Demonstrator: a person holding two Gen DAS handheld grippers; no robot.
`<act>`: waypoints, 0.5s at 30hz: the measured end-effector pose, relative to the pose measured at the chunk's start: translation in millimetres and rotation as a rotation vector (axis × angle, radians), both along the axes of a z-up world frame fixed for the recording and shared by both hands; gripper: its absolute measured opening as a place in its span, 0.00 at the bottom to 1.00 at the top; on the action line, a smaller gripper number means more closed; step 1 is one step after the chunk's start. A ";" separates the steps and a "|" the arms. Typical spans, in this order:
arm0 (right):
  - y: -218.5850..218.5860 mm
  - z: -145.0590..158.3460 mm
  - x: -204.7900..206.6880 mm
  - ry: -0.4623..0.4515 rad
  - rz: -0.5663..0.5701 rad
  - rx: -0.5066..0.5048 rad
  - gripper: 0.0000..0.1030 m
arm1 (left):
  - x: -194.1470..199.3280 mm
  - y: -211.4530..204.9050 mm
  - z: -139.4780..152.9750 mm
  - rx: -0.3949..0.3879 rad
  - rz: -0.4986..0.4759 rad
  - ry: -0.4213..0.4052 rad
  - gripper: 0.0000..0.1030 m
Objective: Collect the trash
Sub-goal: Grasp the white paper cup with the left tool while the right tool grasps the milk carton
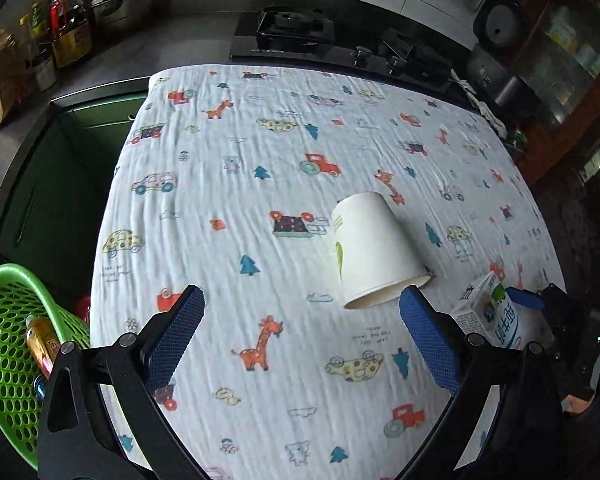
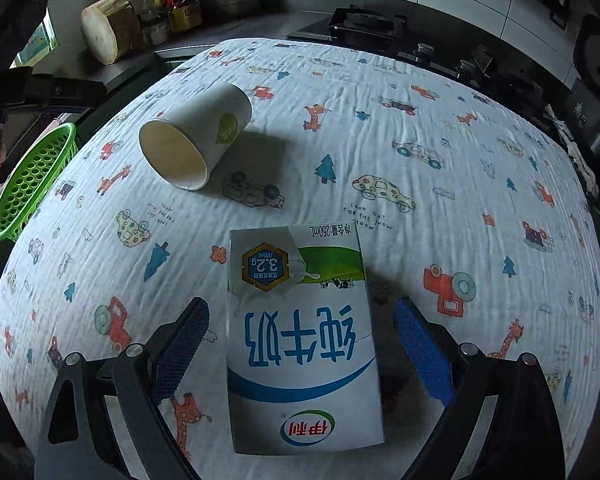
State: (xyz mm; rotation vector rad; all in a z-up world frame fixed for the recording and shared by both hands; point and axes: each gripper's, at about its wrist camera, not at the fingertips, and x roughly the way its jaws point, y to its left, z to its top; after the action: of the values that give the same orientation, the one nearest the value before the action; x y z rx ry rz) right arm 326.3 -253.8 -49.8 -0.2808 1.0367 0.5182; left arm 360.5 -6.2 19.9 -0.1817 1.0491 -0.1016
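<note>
Lying on its side near the middle of the white cartoon-print cloth [image 2: 440, 208], the white paper cup [image 2: 198, 136] points its open mouth toward the cloth's left edge. The white-and-blue milk carton [image 2: 302, 340] lies flat between the right gripper [image 2: 302, 344]'s spread jaws, untouched. The left gripper [image 1: 302, 340] hovers with jaws wide apart. A green perforated plastic basket [image 1: 8, 344] holding a bottle sits off the left edge.

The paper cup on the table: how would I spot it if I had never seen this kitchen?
Find the table covered by a white cloth printed with cartoon cars and giraffes. On its left half, beyond the blue-and-white milk carton, lies a white paper cup with a green logo. Unlike the flat boxy carton, it is round, tipped on its side, its open mouth facing the near edge.
</note>
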 end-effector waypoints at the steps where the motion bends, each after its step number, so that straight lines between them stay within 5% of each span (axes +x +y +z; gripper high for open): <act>1: -1.0 -1.3 1.3 0.002 0.000 0.003 0.88 | 6.4 -7.0 -1.0 0.003 -0.009 0.001 0.94; 7: -4.8 -8.9 7.4 0.027 0.009 0.018 0.87 | 40.0 -39.4 -14.9 0.014 -0.034 0.036 0.94; 15: -9.6 -13.0 9.8 0.061 0.014 0.048 0.70 | 65.9 -66.3 -33.6 0.056 -0.056 0.089 0.94</act>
State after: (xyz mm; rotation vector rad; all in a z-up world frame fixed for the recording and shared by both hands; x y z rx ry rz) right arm 336.1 -263.4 -62.8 -0.2311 1.0811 0.5665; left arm 426.4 -72.6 -13.7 -0.1067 1.1446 -0.1159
